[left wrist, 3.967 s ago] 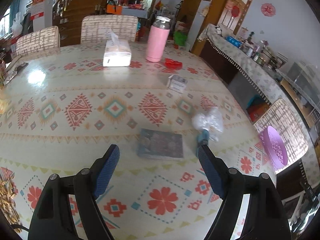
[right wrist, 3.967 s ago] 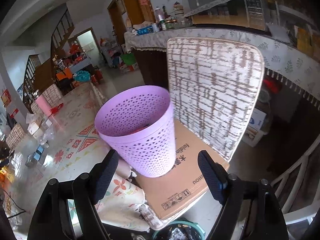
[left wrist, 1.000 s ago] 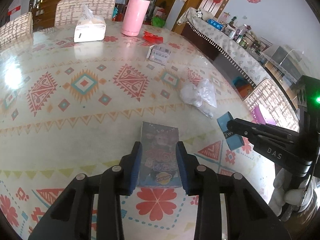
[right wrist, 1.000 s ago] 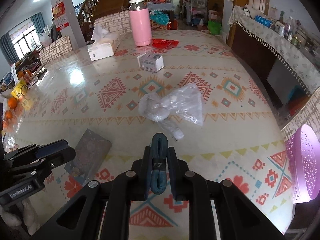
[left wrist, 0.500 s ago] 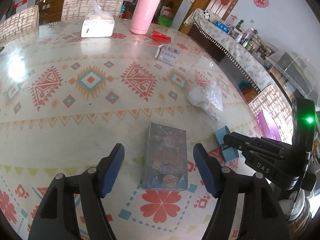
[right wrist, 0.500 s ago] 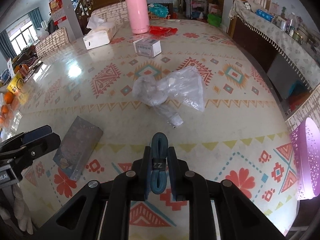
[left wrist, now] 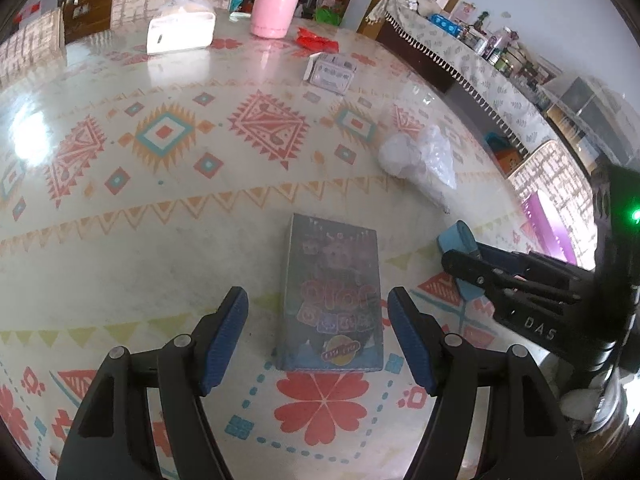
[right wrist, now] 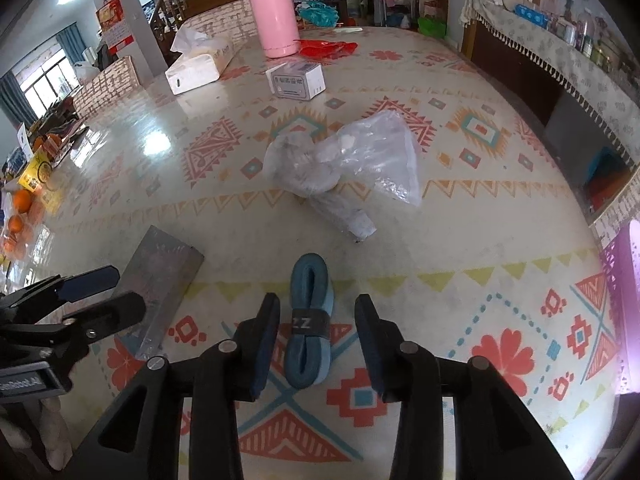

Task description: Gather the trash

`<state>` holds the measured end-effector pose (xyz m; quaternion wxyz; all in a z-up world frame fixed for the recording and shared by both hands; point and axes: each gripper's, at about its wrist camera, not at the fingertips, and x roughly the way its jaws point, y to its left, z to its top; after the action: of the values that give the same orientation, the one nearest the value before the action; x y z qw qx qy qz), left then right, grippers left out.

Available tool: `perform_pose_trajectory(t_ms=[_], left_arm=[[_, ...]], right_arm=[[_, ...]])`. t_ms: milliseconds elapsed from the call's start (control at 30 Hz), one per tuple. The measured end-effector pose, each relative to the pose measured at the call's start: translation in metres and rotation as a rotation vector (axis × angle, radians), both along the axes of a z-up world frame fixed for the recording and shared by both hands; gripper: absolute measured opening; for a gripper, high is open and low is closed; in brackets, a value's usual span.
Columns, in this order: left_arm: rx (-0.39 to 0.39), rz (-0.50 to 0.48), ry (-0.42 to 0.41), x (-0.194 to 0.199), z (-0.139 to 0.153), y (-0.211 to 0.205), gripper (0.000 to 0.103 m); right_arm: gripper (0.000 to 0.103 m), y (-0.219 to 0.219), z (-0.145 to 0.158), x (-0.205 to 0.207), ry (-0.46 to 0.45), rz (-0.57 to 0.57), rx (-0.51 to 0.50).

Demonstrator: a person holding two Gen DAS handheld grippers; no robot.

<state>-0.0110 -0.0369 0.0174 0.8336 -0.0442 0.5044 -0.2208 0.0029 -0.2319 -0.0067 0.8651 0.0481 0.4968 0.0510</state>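
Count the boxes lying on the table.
3. The dark flat box lies between the left gripper's open fingers; the small white box sits mid-table; the tissue box sits far, beside the pink bottle. Others may be hidden.

ahead: plastic bag (right wrist: 344,164) blocks | right: bare tabletop (right wrist: 460,240)

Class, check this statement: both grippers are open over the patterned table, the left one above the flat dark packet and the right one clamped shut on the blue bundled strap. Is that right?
Not quite. The right gripper is open, not clamped: the right wrist view shows the blue bundled strap lying loose between its spread fingers. The rest holds: the left gripper is open above the flat dark packet on the patterned table.
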Motion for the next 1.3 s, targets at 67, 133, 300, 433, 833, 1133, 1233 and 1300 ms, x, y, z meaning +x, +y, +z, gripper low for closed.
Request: perform_pose_trajectory(t_ms=[67, 133, 300, 433, 833, 1133, 1233, 1300], left_arm=[[0.0, -0.018, -0.007, -0.002, 0.0, -0.002, 0.041], [-0.004, -0.025, -0.02, -0.003, 0.002, -0.002, 0.018], [-0.089, -0.033, -0.017, -0.002, 0.009, 0.009, 0.005], [-0.221, -0.015, 0.006, 0.004, 0.014, 0.029, 0.005], [-0.337, 0.041, 0.012, 0.01, 0.011, 0.04, 0.091], [0.009, -0.073, -0.055, -0.006, 0.003, -0.032, 0.091], [0.136, -0.07, -0.08, -0.01, -0.005, -0.055, 0.091], [0.239, -0.064, -0.11, -0.013, -0.009, -0.071, 0.09]], right_arm=[[0.017, 0.0, 0.001, 0.0, -0.002, 0.007, 0.006], [0.017, 0.0, 0.003, -0.002, -0.011, 0.007, 0.011], [0.016, -0.003, 0.013, -0.007, -0.051, 0.009, 0.028], [0.016, -0.011, 0.024, -0.023, -0.096, -0.006, 0.08], [0.016, -0.056, 0.022, -0.077, -0.134, -0.057, 0.162], [0.017, -0.096, 0.035, -0.118, -0.207, -0.1, 0.216], [0.017, -0.112, 0.034, -0.126, -0.22, -0.12, 0.242], [0.017, -0.123, 0.032, -0.132, -0.222, -0.134, 0.259]])
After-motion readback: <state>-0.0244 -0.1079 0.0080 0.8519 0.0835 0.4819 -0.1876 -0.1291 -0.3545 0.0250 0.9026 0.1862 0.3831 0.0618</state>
